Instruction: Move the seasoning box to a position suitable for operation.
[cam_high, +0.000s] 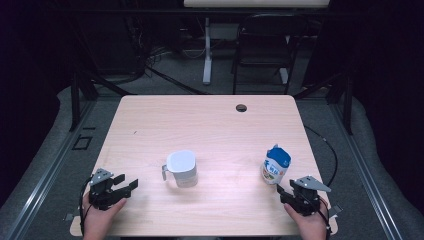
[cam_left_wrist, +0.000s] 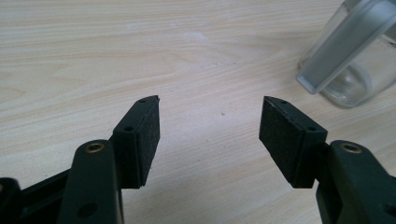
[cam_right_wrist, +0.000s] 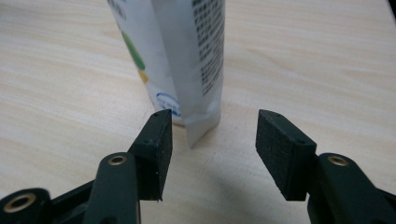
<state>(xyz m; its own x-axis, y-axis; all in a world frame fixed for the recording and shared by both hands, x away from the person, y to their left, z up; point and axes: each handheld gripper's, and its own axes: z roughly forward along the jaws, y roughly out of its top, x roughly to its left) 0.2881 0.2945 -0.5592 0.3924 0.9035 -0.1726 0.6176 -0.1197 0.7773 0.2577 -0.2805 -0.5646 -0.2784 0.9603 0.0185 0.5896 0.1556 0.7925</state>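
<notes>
carton (cam_right_wrist: 187, 60) upright just ahead of right gripper (cam_right_wrist: 212, 133) jaws, apart, left gripper (cam_left_wrist: 210, 126) jaws apart, jug (cam_left_wrist: 350, 51) beside

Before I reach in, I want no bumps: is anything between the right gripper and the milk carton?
Nothing visible. The right gripper has its jaws open, and the milk carton stands upright just ahead of them on bare table. The lidded cup stands well off toward the left gripper.

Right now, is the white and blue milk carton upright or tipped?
Upright. The white and blue milk carton stands on its base on the light wooden table, blue top uppermost; in the right gripper view its side rises vertically from the tabletop.
</notes>
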